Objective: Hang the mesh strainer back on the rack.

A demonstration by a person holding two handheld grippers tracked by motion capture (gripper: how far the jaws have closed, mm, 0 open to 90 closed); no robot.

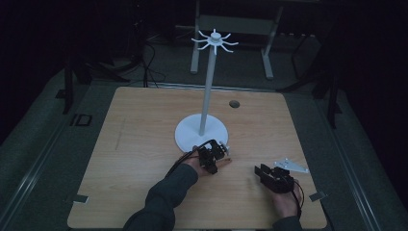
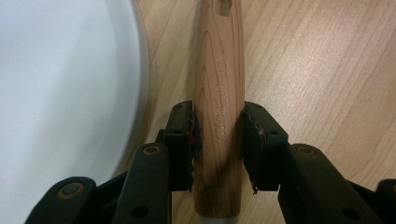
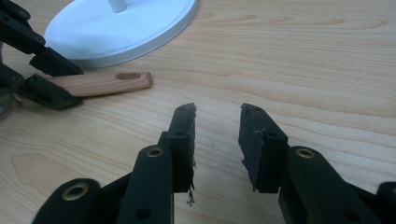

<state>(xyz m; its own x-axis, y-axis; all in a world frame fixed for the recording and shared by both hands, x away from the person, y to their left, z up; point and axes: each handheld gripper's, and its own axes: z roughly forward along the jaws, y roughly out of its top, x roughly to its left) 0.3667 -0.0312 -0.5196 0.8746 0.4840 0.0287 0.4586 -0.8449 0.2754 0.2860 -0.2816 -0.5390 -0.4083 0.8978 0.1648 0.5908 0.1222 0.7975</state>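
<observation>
Black jaws of the left gripper [image 2: 217,144] straddle the wooden handle [image 2: 219,93], pads hugging its sides; its long axis runs straight ahead, beside the white base [image 2: 60,93]. Right gripper [image 3: 217,140] gapes empty, farther off.

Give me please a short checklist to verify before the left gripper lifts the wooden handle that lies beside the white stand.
1. Wooden handle lies between the jaws of the left gripper: ok.
2. Pads press firmly on the handle: cannot tell; the left pad looks against it, the right pad shows a thin gap.
3. Handle is apart from the white base of the stand: ok, a strip of table shows between them.
4. Right gripper is empty and away from the handle: ok, jaws open over bare wood.
5. What is fixed at the near end of the handle: cannot tell, it is hidden.
</observation>
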